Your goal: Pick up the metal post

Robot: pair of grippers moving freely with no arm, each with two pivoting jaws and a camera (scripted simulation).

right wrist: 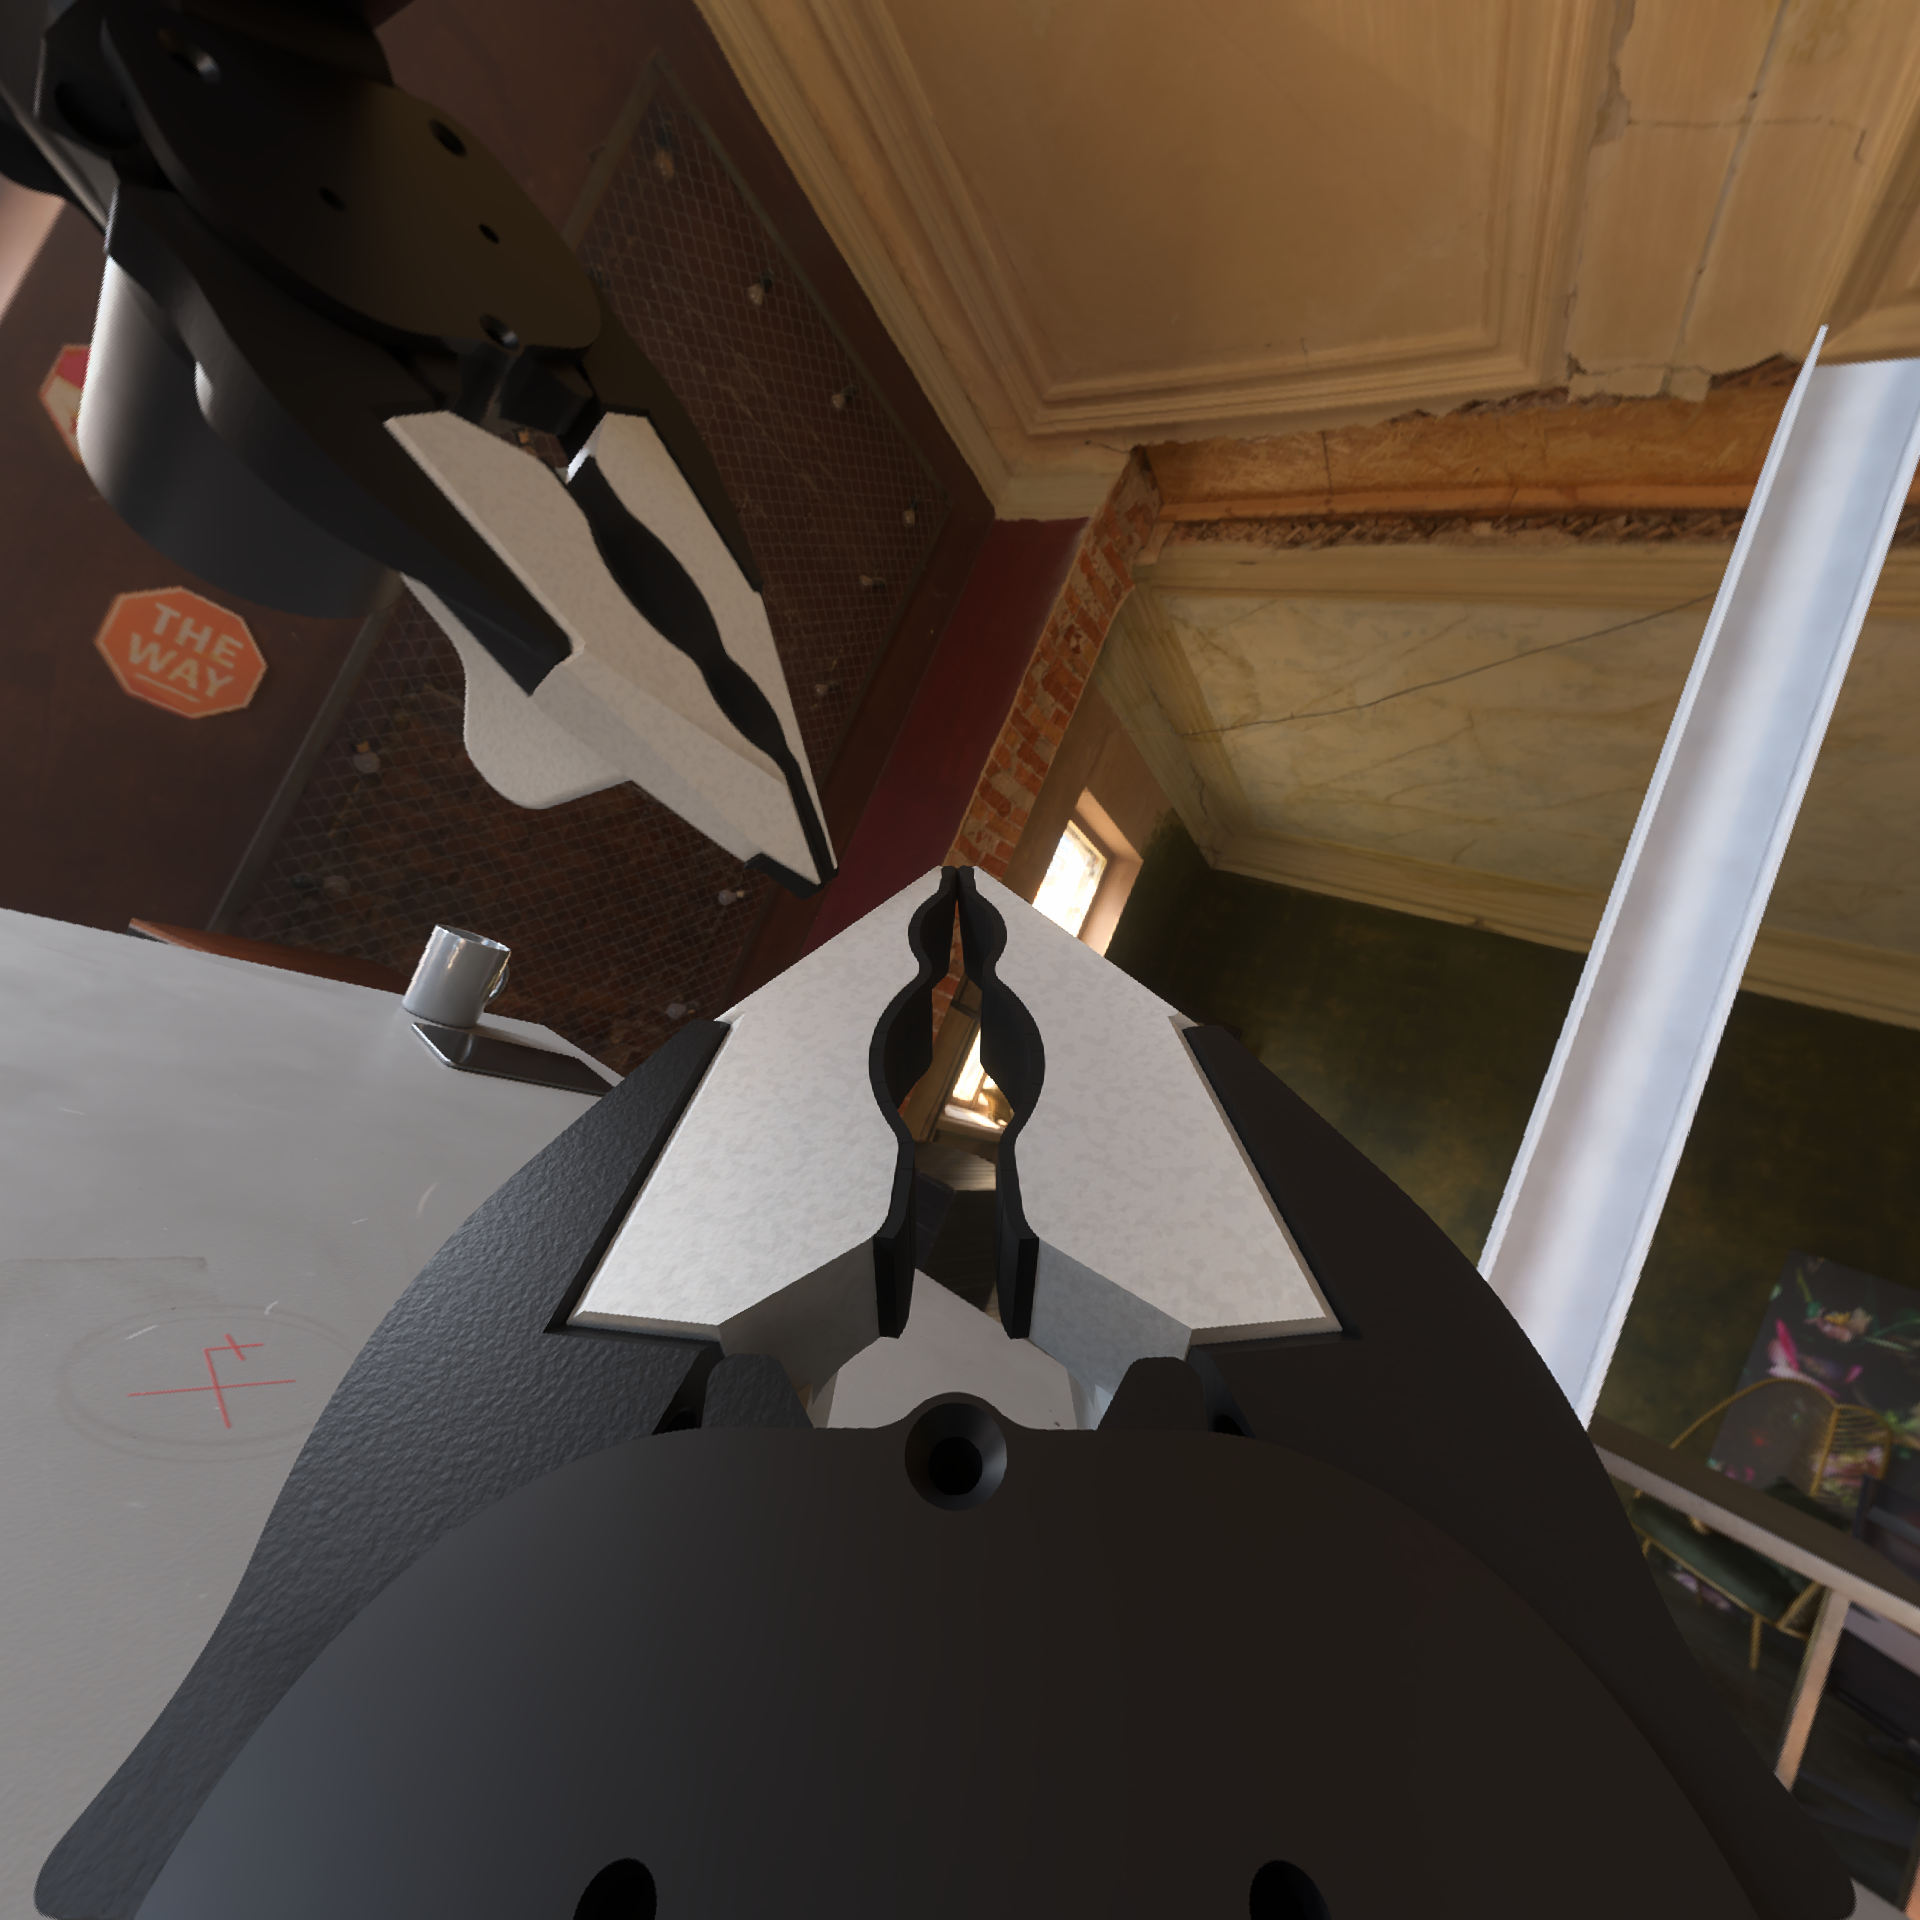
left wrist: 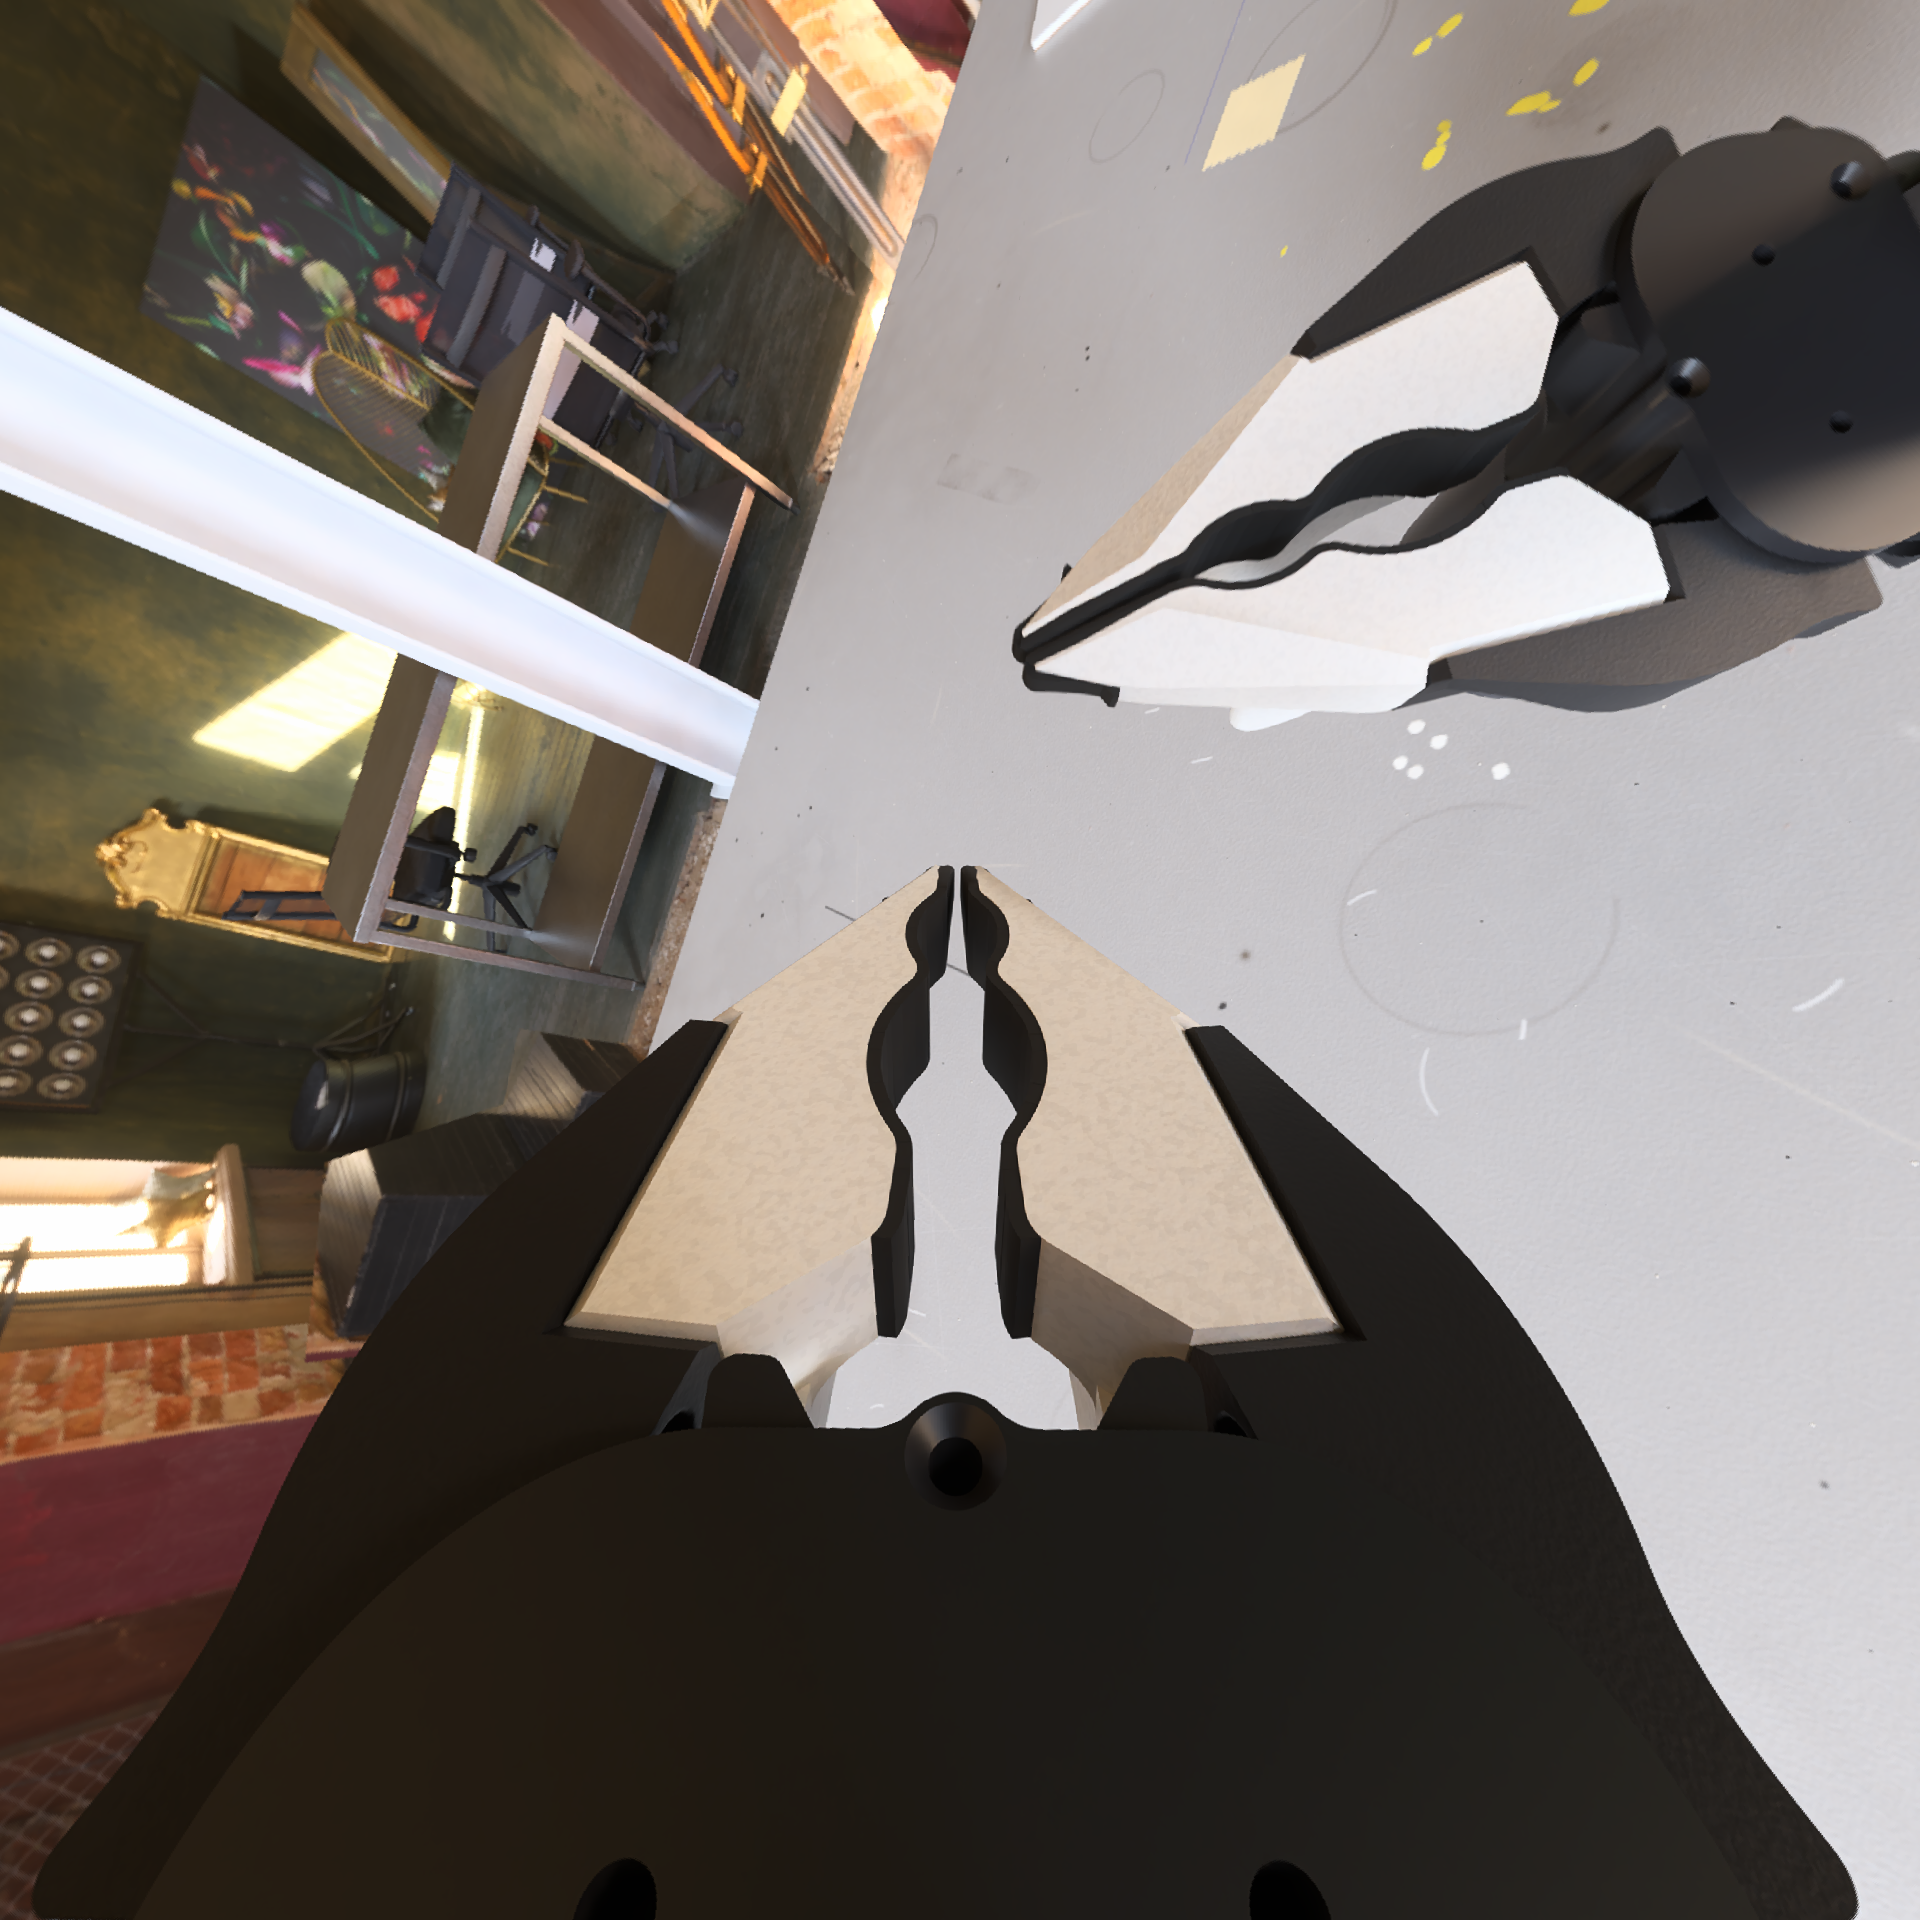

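The metal post is a long pale silver bar. In the left wrist view the post point(left wrist: 364, 551) runs from the left edge to the table's rim, well left of both grippers. In the right wrist view the post point(right wrist: 1683, 852) rises at the far right, apart from my fingers. My left gripper point(left wrist: 956, 873) is shut and empty over the grey table point(left wrist: 1195, 852). My right gripper point(right wrist: 958, 873) is shut and empty. It also shows in the left wrist view point(left wrist: 1023, 655), upper right. The left gripper shows in the right wrist view point(right wrist: 821, 873), tip close to the right gripper's tip.
A white mug point(right wrist: 457, 971) stands on a dark flat slab point(right wrist: 509, 1055) at the table's far edge point(right wrist: 260, 940). A red cross in a faint circle point(right wrist: 213, 1377) marks the tabletop. A yellow paper square point(left wrist: 1252, 109) and yellow spots point(left wrist: 1538, 102) lie beyond the right gripper.
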